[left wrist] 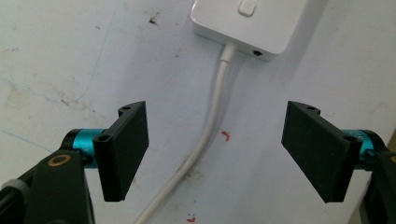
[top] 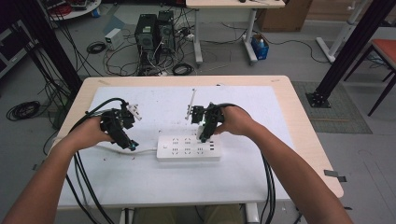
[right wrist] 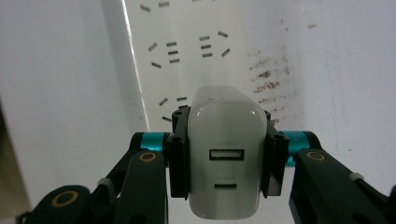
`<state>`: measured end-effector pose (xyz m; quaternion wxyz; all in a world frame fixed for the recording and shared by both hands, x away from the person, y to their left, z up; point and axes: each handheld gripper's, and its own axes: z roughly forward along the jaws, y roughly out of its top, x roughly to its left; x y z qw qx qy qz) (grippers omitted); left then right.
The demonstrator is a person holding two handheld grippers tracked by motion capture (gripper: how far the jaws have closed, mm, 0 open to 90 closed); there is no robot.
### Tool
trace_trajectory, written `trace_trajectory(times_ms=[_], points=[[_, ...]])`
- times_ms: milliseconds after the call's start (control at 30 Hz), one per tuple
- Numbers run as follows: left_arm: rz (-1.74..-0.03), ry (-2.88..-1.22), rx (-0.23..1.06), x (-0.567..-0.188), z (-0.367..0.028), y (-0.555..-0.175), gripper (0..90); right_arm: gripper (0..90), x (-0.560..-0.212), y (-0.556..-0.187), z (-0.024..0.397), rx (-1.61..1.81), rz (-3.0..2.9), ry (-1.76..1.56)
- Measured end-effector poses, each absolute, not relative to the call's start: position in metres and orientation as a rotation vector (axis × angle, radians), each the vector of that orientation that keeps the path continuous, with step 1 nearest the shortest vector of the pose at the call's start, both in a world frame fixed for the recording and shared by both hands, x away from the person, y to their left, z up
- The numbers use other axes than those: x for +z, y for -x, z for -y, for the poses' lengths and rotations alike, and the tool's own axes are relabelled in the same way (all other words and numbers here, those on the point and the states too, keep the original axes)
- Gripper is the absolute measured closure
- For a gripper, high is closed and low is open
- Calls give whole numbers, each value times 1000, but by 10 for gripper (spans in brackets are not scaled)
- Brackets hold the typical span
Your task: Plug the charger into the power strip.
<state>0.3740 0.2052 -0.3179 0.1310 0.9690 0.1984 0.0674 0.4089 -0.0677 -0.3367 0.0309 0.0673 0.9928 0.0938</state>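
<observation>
A white power strip (top: 188, 147) lies mid-table on the white mat, its cord (top: 144, 150) running off to the left. My right gripper (top: 204, 135) is shut on a white USB charger (right wrist: 227, 158), held right over the strip's right end (right wrist: 187, 51); whether its prongs touch the sockets is hidden. The charger's two USB ports face the camera. My left gripper (top: 132, 144) hovers open just left of the strip. In the left gripper view its jaws stand wide apart astride the cord (left wrist: 212, 121), below the strip's switch end (left wrist: 252, 21), gripping nothing.
A white mat (top: 154, 177) covers most of the wooden table (top: 306, 140). A thin white stick-like object (top: 192, 100) lies behind the right gripper. Cables trail from both grippers off the near edge. Computers and cables stand on the floor beyond the table.
</observation>
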Motion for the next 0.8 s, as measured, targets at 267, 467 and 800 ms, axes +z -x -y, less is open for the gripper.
trace_trajectory(times_ms=[267,467,800], points=[[-577,-2809,174,-325,-205,-375,232,622,-351,-414,54,231,-3067,-96],[-590,-2791,172,-325,-206,-376,232,622,-357,-416,50,204,-3080,-23],[-603,-2778,170,-326,-207,-375,232,624,-359,-418,45,177,-3087,7]])
